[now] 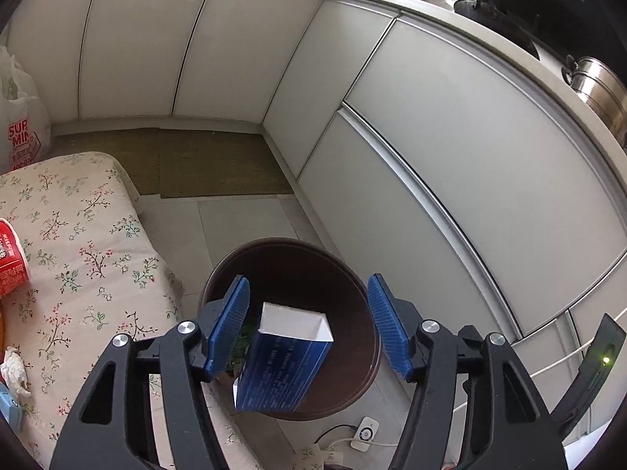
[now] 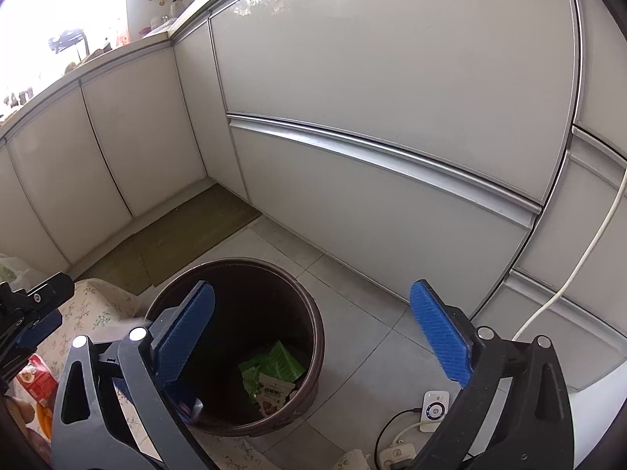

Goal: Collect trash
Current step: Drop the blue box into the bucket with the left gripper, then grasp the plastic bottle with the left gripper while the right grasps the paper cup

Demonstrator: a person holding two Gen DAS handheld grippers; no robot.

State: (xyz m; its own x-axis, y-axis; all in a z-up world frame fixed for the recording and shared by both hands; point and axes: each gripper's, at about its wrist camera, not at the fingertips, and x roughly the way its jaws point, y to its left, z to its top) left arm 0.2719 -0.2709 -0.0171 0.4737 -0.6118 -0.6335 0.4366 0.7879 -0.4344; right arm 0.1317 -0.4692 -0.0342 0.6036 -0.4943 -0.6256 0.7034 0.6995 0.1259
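Note:
A round dark brown trash bin (image 1: 364,293) stands on the tiled floor; it also shows in the right wrist view (image 2: 313,329). My left gripper (image 1: 309,321) is open above it. An open-ended blue and white carton (image 1: 286,356) is between its fingers, tilted over the bin, touching neither pad that I can see. My right gripper (image 2: 313,337) is open and empty over the bin. Green and white wrappers (image 2: 274,376) lie on the bin's bottom.
A table with a floral cloth (image 1: 78,258) stands left of the bin, holding a red cup (image 1: 11,258), a crumpled tissue (image 1: 15,372) and a red packet (image 2: 37,382). White cabinets (image 2: 392,98) surround the floor. A power strip and small white device (image 2: 433,409) lie on the floor.

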